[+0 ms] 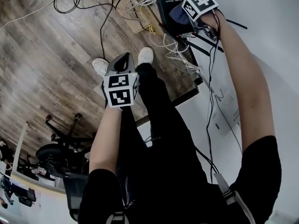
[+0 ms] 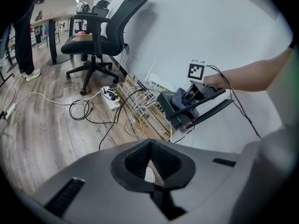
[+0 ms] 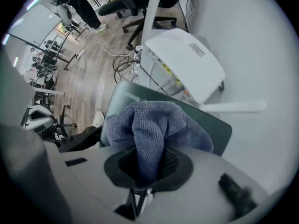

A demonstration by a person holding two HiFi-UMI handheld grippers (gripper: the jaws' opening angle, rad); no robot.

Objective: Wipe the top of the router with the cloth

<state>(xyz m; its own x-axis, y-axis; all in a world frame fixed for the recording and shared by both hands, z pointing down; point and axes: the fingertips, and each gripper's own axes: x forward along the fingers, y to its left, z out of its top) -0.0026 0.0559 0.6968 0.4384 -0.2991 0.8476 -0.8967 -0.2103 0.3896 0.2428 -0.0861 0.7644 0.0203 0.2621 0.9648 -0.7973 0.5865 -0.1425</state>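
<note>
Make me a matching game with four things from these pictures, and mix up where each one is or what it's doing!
Things:
1. cloth
2. left gripper
3. white router
4. office chair

Places or states:
A. stands on the wooden floor
B. shut, holding nothing
C. pinched in the right gripper, lying on the dark router
D. beside the wall, past the dark router

Pairs: 1-C, 2-B, 3-D, 4-A

Between our right gripper's black ribbed fingers we see a blue-grey cloth. Just beyond them lies the dark, greenish-black router, then a white router. Beyond our left gripper's black fingers, the floor shows grey-brown wood grain.
</note>
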